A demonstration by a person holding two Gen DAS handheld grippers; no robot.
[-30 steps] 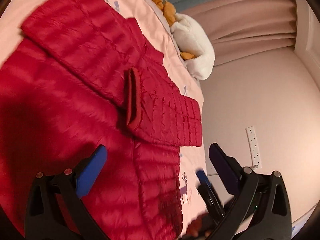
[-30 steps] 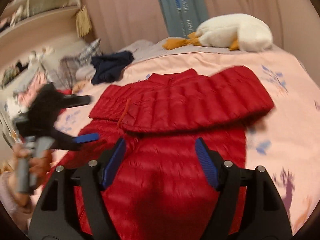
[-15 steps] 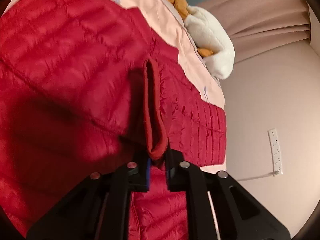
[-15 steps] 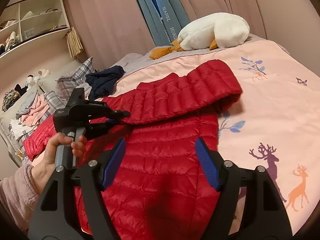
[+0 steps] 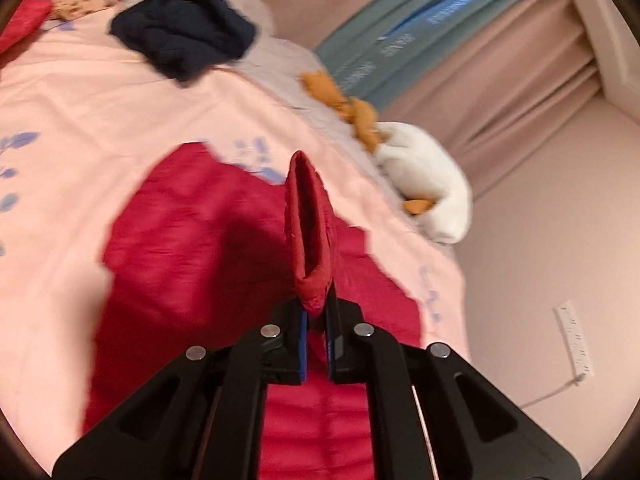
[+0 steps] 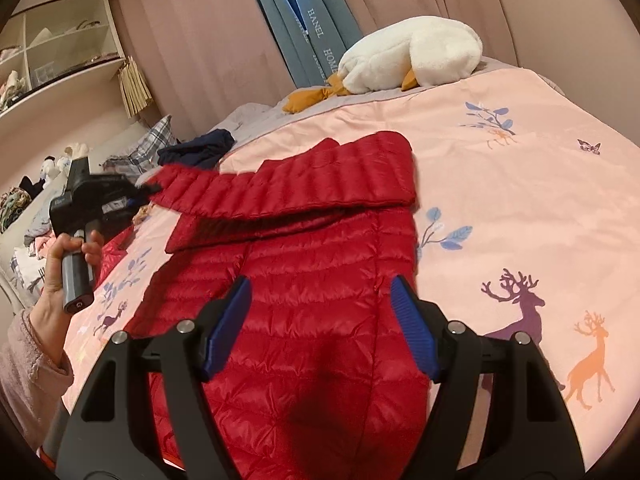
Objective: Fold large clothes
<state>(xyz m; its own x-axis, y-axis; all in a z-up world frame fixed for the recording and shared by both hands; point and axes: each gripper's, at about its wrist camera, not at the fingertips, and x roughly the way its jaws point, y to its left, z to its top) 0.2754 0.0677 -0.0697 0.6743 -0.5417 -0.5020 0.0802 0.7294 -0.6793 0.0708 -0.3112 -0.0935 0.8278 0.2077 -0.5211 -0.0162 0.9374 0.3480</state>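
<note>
Fingers of my left gripper [image 5: 316, 322] are closed on the cuff [image 5: 310, 232] of the red puffer jacket [image 6: 320, 288]; they have just been closing, and the fabric is pinched between the blue pads, bunched and standing up from them toward 12 o'clock in the left wrist view. Seen from the right wrist view, that left gripper [image 6: 138, 196] sits out at 9 o'clock, gripped by my left hand [image 6: 68, 264], with the sleeve [image 6: 288, 184] stretched taut from it across the jacket's upper part toward 2 o'clock. So the sleeve's long axis runs crosswise to the jacket body, and the held end is the far-left one.

My right gripper [image 6: 320, 320] has its fingers wide apart, holding nothing. They hover over the lower body of the jacket, which lies directly ahead of them at 12 o'clock; the hem end is closest to this gripper, partly hidden beneath it. For the sleeve, the left hand is plainly the nearer one and already has it; my judgement is that the coming move is carrying that cuff across the body toward 3 o'clock, so the sleeve lies flat along the chest.

Beyond the fingers the jacket looks glossy, quilted in horizontal channels, spread mostly flat on the pink bedspread [image 6: 520, 200], with the other sleeve apparently already folded over the chest, though the layers are hard to separate. Farther off at 10 o'clock lies a dark navy garment [image 6: 196, 152], and at 1 o'clock a white plush goose [image 6: 408, 54] near the curtains [image 6: 312, 20].
</note>
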